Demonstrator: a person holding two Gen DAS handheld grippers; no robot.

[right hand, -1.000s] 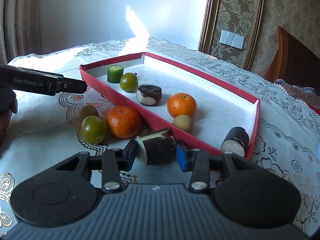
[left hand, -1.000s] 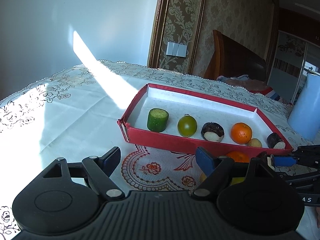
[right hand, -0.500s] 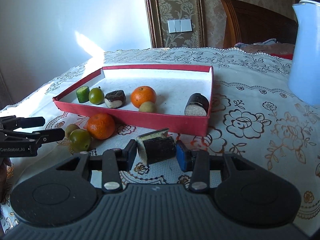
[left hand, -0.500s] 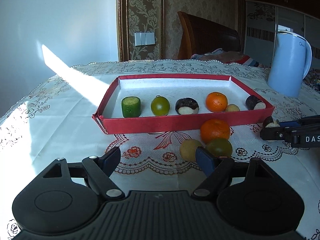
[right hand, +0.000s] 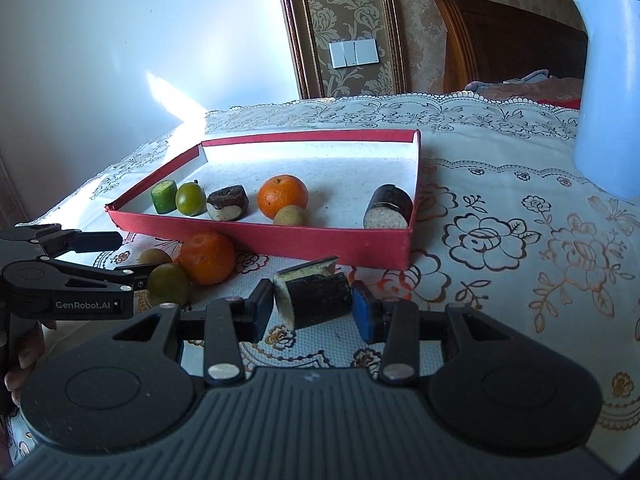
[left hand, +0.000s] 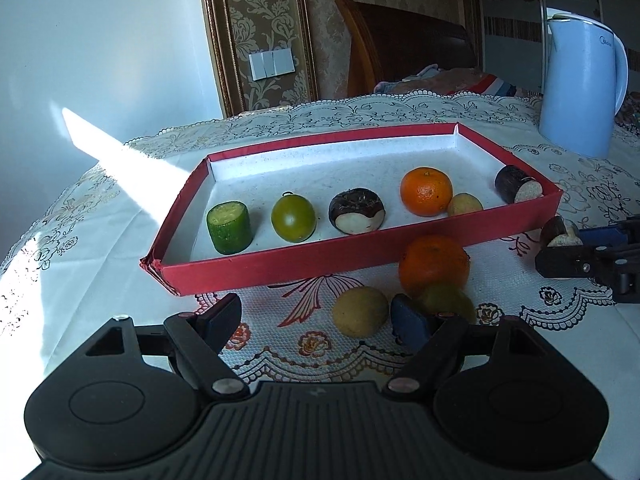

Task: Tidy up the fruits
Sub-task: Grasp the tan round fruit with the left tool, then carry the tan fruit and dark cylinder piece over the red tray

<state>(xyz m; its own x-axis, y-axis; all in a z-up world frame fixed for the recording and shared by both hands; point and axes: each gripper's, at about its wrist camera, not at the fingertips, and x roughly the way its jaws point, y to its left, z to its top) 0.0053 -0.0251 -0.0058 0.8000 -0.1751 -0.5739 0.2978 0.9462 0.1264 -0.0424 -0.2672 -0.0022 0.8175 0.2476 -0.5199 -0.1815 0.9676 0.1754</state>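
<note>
Left tongs [left hand: 316,318] stand wide and empty, low over the counter [left hand: 100,216], aimed near the loose fruit in front of the red tray [left hand: 280,260].

Tray row, left to right: cucumber stub [left hand: 229,228], green tomato [left hand: 293,218], dark peeled chunk [left hand: 357,216], tangerine [left hand: 426,191] with a small yellowish fruit [left hand: 464,204] touching it, dark cut cylinder [left hand: 517,189] at the right wall.

Loose on the cloth: yellowish fruit [left hand: 361,311], a second tangerine [left hand: 434,265], a green fruit [left hand: 448,300] partly behind the left tongs' blue pad.

Right tongs [right hand: 313,306] are narrow, clamped on a dark-skinned, pale-fleshed slab [right hand: 314,298], held just in front of the tray's near wall.

Step in hand, as judged: carrying the slab to the tray. The next move calls for lifting it over the wall and setting it in the free stretch beside the cylinder, then opening.
</note>
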